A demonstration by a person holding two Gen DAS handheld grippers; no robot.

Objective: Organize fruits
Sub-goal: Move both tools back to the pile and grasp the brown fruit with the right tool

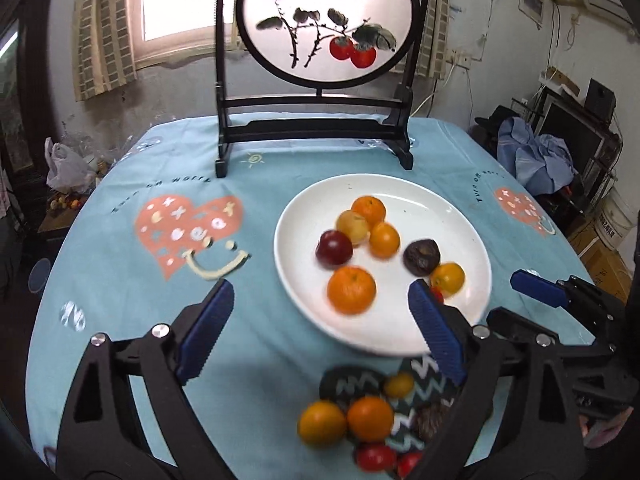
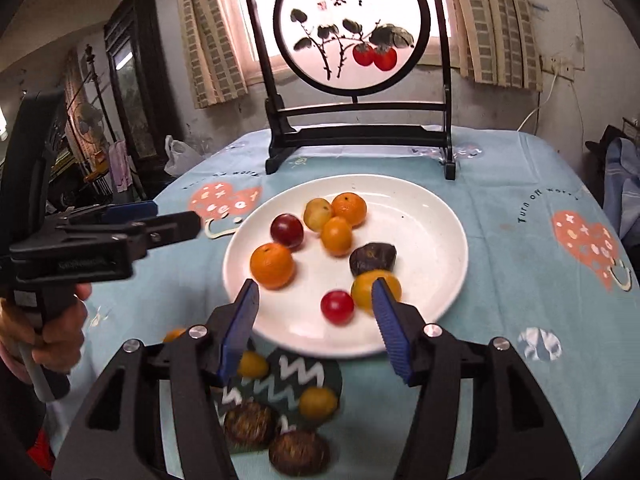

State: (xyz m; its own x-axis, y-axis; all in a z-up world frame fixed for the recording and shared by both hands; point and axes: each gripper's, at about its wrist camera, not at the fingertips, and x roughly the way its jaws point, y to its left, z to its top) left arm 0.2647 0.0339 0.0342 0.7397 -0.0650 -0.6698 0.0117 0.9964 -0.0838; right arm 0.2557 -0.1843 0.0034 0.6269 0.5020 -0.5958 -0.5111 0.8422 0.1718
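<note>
nearest, a dark zigzag dish (image 1: 416, 380) carries loose fruit, oranges (image 1: 370, 418) and red ones (image 1: 376, 457) among them. above it the left claw (image 1: 320, 320) is released, jaws wide with nothing between. the right claw (image 2: 314, 314) is also spread, a small red fruit (image 2: 337, 306) between its fingers but untouched. beyond, the white plate (image 2: 432, 216) holds more: a big orange (image 2: 272, 265) at 9 o'clock, a dark fruit (image 2: 373, 258) right of centre. farthest stands a painted round screen (image 2: 352, 28).

Round orange, yellow, dark red and brown fruits (image 2: 272, 265) are lying loose on the round white ceramic plate (image 2: 432, 216). Further small fruits (image 2: 318, 402) are sitting on the dark zigzag-patterned cloth (image 2: 296, 376) just before the plate.
</note>
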